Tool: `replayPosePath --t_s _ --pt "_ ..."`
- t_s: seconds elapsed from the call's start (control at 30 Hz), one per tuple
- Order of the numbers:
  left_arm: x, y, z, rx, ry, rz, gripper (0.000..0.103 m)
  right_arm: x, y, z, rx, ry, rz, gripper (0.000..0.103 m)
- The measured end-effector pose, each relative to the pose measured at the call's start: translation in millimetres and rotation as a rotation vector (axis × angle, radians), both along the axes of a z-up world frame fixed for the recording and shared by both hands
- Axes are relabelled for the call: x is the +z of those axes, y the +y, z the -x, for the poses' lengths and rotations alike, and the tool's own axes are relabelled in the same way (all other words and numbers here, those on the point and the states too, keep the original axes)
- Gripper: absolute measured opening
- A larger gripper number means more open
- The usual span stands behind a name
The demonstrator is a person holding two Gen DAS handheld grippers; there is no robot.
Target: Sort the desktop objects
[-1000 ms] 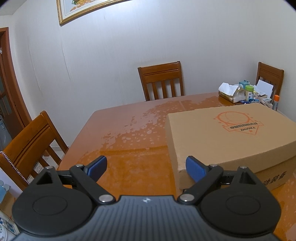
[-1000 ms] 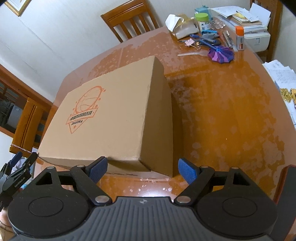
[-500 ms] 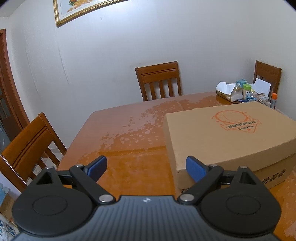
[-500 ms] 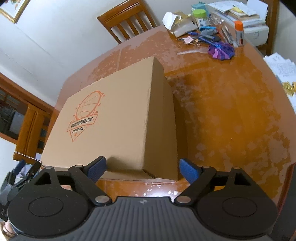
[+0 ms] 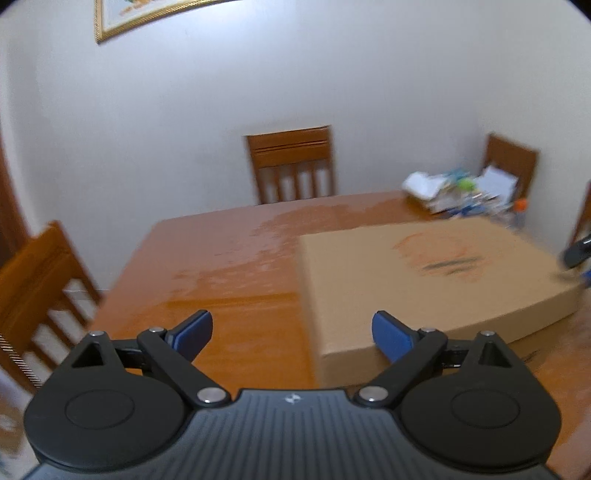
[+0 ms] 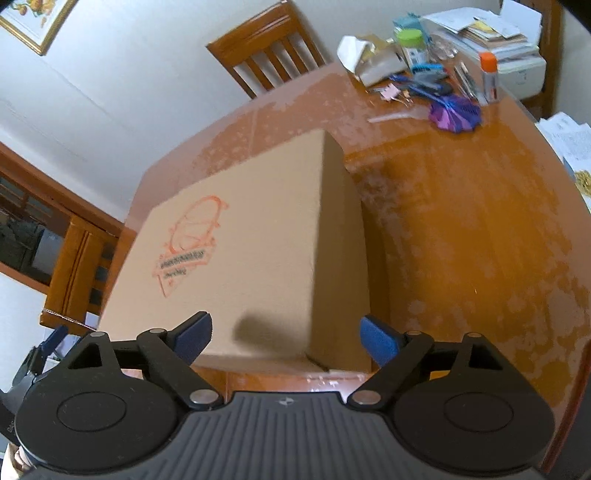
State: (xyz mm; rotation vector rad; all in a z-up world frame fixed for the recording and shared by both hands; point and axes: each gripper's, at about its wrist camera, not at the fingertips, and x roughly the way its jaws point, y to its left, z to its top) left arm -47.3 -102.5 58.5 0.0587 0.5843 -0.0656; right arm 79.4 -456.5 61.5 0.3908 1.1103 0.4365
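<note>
Right now both my left gripper (image 5: 291,330) and right gripper (image 6: 286,334) have fingers spread, holding nothing. Clutter (image 6: 436,77) sits at the table's (image 6: 480,221) far corner, beyond the cardboard box (image 6: 251,240); reaching over risks bumping it.

I am looking across a dining table (image 6: 480,229) with a closed cardboard box (image 6: 251,240) lying flat on its near left part. I am holding the right gripper (image 6: 286,336) over the box's near right corner and the left gripper (image 5: 291,332) just off its near left corner. At the table's far right corner I am seeing a heap: a tissue pack (image 6: 373,59), a jar (image 6: 410,42), binder clips (image 6: 391,92), pens, a capped tube (image 6: 489,75) and a fan-like item (image 6: 456,112) nearer than the rest. A paper stack (image 6: 491,31) is sitting behind them. One chair (image 5: 291,166) is standing at the far side, another (image 5: 37,291) at the left.
</note>
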Motion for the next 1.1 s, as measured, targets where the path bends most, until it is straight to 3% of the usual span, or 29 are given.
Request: replayPosePath --t_s 0.2,0.5,0.63,0.77,1.1 --pt "-1 -2 -25 -0.063 0.083 0.082 0.094 0 0 -19 -0.011 0.001 -0.044 0.091" --pt "-11 31 -81 -0.103 0.285 0.403 0.097 -10 0 -44 -0.018 0.035 -0.122 0.091" --pt "-20 42 -103 -0.109 0.353 0.5 0.097 -9 -1 -53 -0.019 0.037 -0.151 0.091" --pt "-30 46 -118 -0.099 0.415 0.537 0.098 -9 0 -61 -0.016 0.037 -0.155 0.091" --pt "-37 44 -142 -0.09 0.463 0.517 0.1 -8 1 -70 -0.026 0.031 -0.164 0.092"
